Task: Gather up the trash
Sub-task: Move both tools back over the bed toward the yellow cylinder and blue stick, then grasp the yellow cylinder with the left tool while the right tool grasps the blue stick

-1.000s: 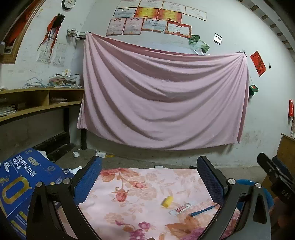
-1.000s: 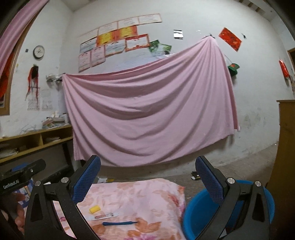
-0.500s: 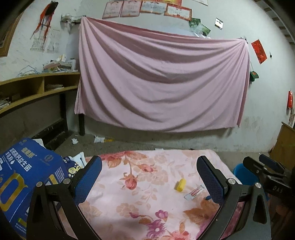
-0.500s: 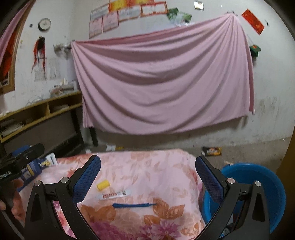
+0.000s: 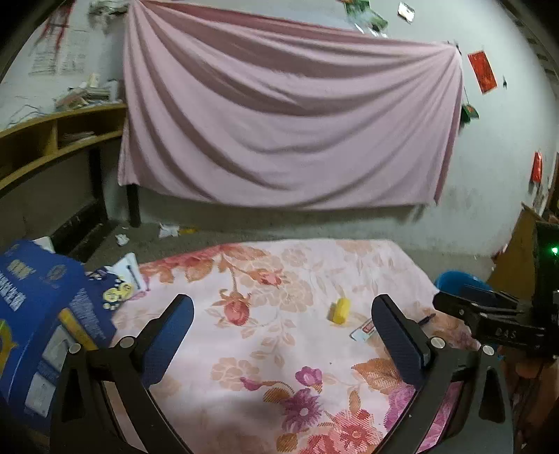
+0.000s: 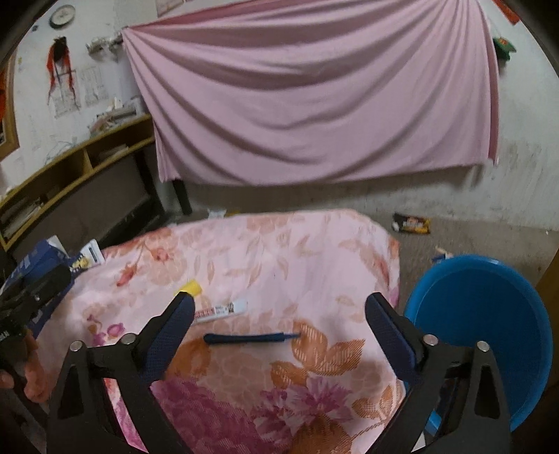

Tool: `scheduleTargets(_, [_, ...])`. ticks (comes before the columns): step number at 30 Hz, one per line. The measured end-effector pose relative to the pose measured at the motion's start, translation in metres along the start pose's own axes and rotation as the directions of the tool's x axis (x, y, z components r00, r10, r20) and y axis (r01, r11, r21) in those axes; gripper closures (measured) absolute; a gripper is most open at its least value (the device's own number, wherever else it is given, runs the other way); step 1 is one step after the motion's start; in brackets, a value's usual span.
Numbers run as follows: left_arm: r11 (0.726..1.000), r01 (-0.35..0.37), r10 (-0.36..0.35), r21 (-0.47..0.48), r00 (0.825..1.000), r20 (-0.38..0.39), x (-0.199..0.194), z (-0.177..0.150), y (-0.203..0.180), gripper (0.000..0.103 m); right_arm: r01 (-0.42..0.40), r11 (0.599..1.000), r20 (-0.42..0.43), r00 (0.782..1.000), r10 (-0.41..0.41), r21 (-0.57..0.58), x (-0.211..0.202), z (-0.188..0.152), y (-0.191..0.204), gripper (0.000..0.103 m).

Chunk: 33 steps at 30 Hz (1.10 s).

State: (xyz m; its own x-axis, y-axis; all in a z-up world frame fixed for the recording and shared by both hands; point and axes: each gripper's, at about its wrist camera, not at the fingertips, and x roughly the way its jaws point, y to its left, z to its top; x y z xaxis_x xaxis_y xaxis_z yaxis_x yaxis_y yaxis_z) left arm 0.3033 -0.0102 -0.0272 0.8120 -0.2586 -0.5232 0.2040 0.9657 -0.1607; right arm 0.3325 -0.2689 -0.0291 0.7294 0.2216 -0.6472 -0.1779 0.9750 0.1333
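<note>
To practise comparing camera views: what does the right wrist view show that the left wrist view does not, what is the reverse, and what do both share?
Only the right wrist view shows the whole blue basin, the dark wrapper on the floor and the wall clock.

Only the left wrist view shows the large blue printed box up close and the red paper on the wall.

Both show the floral cloth, the yellow piece, the white tube, the blue pen and the pink sheet.
</note>
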Motion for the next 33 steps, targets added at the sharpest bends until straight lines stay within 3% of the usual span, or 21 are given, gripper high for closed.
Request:
scheduleTargets(2, [1.0, 0.015, -0.014, 0.014, 0.999, -0.035, 0.009, 0.001, -0.002, 0.011, -0.007, 1.0, -0.04, 0.999, 0.008, 0.017, 0.008, 0.0, -0.004, 0.019])
scheduleTargets(5, [0.998, 0.056, -0.054, 0.012, 0.993, -0.108, 0.028, 0.002, -0.001, 0.024, -0.006, 0.999, -0.092, 0.996, 0.009, 0.034, 0.018, -0.001, -0.006, 0.026])
scheduleTargets(9, [0.994, 0.112, -0.112, -0.011, 0.972, -0.208, 0.051, 0.003, -0.001, 0.042, 0.009, 1.0, -0.14, 0.99, -0.008, 0.007, 0.019, -0.007, -0.002, 0.029])
scheduleTargets(13, [0.988, 0.154, -0.145, 0.019, 0.957, -0.251, 0.064, 0.004, -0.008, 0.049, -0.001, 1.0, -0.163, 0.987, -0.002, -0.017, 0.01, -0.012, -0.001, 0.032])
scheduleTargets(17, [0.979, 0.201, -0.183, 0.028, 0.935, -0.304, 0.081, 0.007, -0.018, 0.059, -0.053, 0.999, -0.208, 0.977, 0.049, -0.011, 0.015, -0.017, -0.001, 0.05])
scheduleTargets(21, [0.974, 0.222, -0.195, 0.044, 0.92, -0.339, 0.097, 0.013, -0.024, 0.068, -0.073, 0.997, -0.226, 0.972, 0.071, 0.0, 0.021, -0.018, -0.001, 0.051])
scheduleTargets(26, [0.969, 0.244, -0.21, 0.04, 0.897, -0.389, 0.119, 0.016, -0.029, 0.069, -0.074, 0.997, -0.234, 0.969, 0.076, 0.017, 0.032, -0.015, 0.0, 0.051])
scheduleTargets(29, [0.97, 0.242, -0.204, 0.035, 0.879, -0.43, 0.13, 0.014, -0.03, 0.076, -0.068, 0.997, -0.231, 0.97, 0.074, 0.037, 0.039, -0.01, -0.002, 0.051])
scheduleTargets(32, [0.969, 0.245, -0.204, 0.039, 0.875, -0.438, 0.134, 0.014, -0.031, 0.079, -0.063, 0.997, -0.228, 0.971, 0.072, 0.044, 0.045, -0.006, -0.001, 0.051])
scheduleTargets(33, [0.968, 0.249, -0.206, 0.042, 0.873, -0.442, 0.136, 0.014, -0.032, 0.085, -0.063, 0.997, -0.229, 0.971, 0.072, 0.045, 0.048, -0.005, 0.0, 0.051])
